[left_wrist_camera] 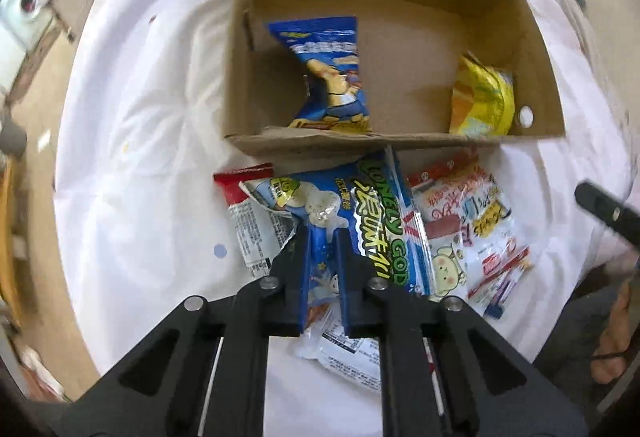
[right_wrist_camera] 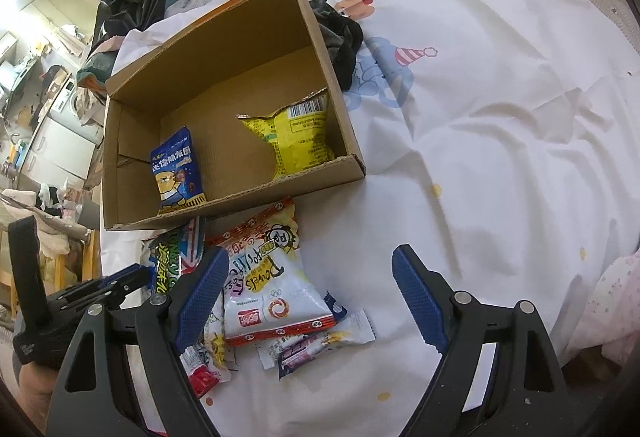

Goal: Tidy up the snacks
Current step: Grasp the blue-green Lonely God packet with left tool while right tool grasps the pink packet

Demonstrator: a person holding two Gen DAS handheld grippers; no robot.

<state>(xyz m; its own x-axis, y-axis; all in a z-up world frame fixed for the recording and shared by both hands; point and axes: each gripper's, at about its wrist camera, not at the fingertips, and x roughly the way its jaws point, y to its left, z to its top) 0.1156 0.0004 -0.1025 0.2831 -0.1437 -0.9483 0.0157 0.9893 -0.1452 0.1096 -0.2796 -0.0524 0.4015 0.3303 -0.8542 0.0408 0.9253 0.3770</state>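
Observation:
An open cardboard box (left_wrist_camera: pixel 538 49) (right_wrist_camera: pixel 120 141) lies on the white bed sheet. Inside stand a blue snack bag (left_wrist_camera: pixel 332 77) (right_wrist_camera: pixel 178 173) and a yellow snack bag (left_wrist_camera: pixel 482 101) (right_wrist_camera: pixel 298 133). A pile of snack packets lies in front of the box. My left gripper (left_wrist_camera: pixel 322 237) is shut on the blue "Lonely God" bag (left_wrist_camera: pixel 372 205) (right_wrist_camera: pixel 172 257) at the pile. A white and red packet (left_wrist_camera: pixel 468 229) (right_wrist_camera: pixel 268 285) lies beside it. My right gripper (right_wrist_camera: pixel 310 269) is open and empty above the pile, its left finger over the white packet.
A dark cloth (right_wrist_camera: pixel 340 37) lies behind the box's right wall. A small white and purple packet (right_wrist_camera: pixel 316 345) and a red-ended packet (right_wrist_camera: pixel 200 373) (left_wrist_camera: pixel 244 185) lie in the pile. Furniture and clutter stand beyond the bed's left edge (right_wrist_camera: pixel 52 125).

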